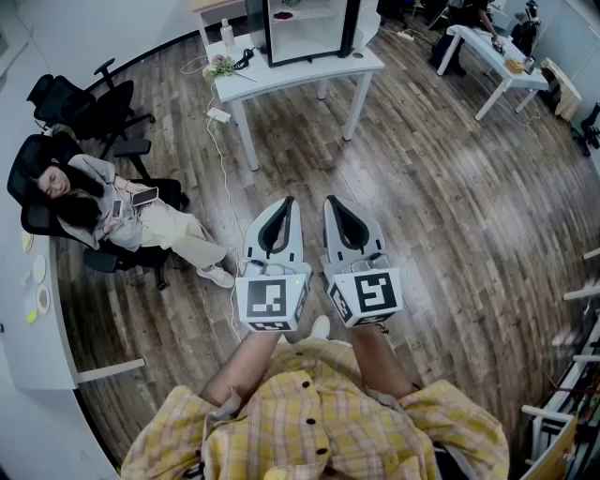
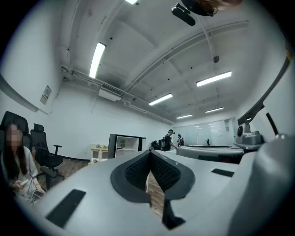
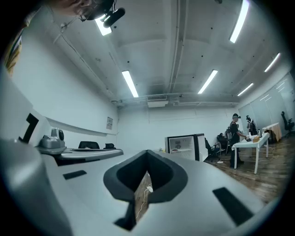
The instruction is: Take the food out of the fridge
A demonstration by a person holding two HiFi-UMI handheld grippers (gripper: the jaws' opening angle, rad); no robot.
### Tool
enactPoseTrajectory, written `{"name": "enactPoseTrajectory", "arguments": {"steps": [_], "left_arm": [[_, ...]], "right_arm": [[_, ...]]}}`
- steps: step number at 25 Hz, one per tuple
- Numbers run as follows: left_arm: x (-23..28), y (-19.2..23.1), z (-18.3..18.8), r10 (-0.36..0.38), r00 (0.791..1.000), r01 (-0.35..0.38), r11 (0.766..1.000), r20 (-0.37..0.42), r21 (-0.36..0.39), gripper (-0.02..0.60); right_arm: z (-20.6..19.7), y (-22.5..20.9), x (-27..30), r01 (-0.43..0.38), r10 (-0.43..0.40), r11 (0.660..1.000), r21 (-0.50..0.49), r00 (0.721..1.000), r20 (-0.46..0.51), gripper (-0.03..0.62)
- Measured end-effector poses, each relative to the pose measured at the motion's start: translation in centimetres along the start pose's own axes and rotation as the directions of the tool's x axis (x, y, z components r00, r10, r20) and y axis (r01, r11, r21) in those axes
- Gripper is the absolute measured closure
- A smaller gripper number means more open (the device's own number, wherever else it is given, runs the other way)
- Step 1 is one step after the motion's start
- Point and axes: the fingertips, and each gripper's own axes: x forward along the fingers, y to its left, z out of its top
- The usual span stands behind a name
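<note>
Both grippers are held level, side by side over the wood floor (image 1: 450, 216), pointing toward the fridge (image 1: 307, 26). Left gripper (image 1: 285, 205): fingers (image 2: 137, 171) clenched, tips meeting, nothing between them, floor showing through the gap behind. Right gripper (image 1: 334, 203): fingers (image 3: 125, 177) likewise clenched and empty. The fridge stands on a white bench (image 1: 305, 70) well apart from both grippers, black frame, white shelves visible inside. Any food in it is too small to make out. A bottle (image 1: 227, 32) stands at the bench's left end. Off to the left a person (image 1: 127, 214) sits reclined in a black chair (image 1: 37, 187).
</note>
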Motion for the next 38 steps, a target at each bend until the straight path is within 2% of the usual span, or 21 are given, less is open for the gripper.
{"name": "enactPoseTrajectory", "arguments": {"steps": [10, 14, 20, 28, 38], "left_arm": [[2.1, -2.3, -1.3, 0.022, 1.000, -0.022, 1.000, -0.012, -0.009, 0.575], [3.1, -2.9, -1.1, 0.047, 0.999, -0.047, 0.999, -0.005, 0.012, 0.575], [4.2, -3.6, -1.8, 0.047, 0.999, -0.047, 0.998, 0.000, 0.033, 0.575], [9.8, -1.0, -3.8, 0.059, 0.998, -0.058, 0.998, -0.010, 0.023, 0.575], [21.3, 8.2, -3.4, 0.083, 0.996, -0.083, 0.997, -0.010, 0.006, 0.575]], "right_arm": [[-0.3, -2.3, -0.5, -0.042, 0.042, 0.999, -0.024, 0.999, -0.003, 0.586], [-0.4, -3.5, -0.1, -0.086, 0.086, 0.996, -0.005, 0.996, -0.002, 0.586], [-0.7, -3.8, 0.5, -0.135, 0.135, 0.990, -0.043, 0.991, 0.001, 0.586], [-3.1, -6.5, 6.2, -0.135, 0.133, 0.989, -0.058, 0.991, -0.030, 0.588], [-3.1, -10.5, 19.8, -0.117, 0.115, 0.992, -0.046, 0.993, -0.035, 0.586]]}}
